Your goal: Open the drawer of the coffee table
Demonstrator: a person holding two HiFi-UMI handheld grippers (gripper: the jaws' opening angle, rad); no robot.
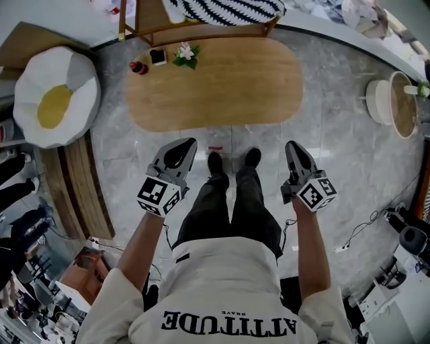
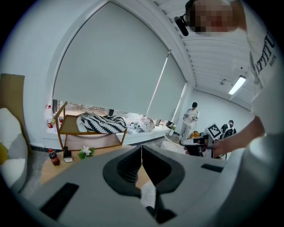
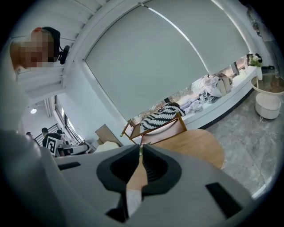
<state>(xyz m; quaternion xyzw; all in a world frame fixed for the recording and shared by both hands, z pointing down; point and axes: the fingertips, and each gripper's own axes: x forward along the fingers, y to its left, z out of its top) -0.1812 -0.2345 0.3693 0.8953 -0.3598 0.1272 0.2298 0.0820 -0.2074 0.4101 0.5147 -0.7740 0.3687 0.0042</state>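
The oval wooden coffee table (image 1: 215,84) stands on the grey tiled floor ahead of the person's feet. No drawer shows in any view. A cola bottle (image 1: 138,67), a small black object (image 1: 158,56) and a white flower (image 1: 185,54) sit at its far left edge. My left gripper (image 1: 187,144) hangs short of the table's near edge, shut with nothing between its jaws. My right gripper (image 1: 291,146) is level with it on the right, also shut and empty. The left gripper view shows closed jaws (image 2: 141,147) aimed over the table (image 2: 46,172). Through the right gripper (image 3: 141,148) the tabletop (image 3: 195,146) lies beyond.
An egg-shaped cushion (image 1: 57,97) lies left of the table beside a slatted wooden bench (image 1: 80,191). A wooden rack with a striped cloth (image 1: 222,10) stands behind the table. A round white side table (image 1: 393,101) is at the right. Cables (image 1: 369,222) trail on the floor.
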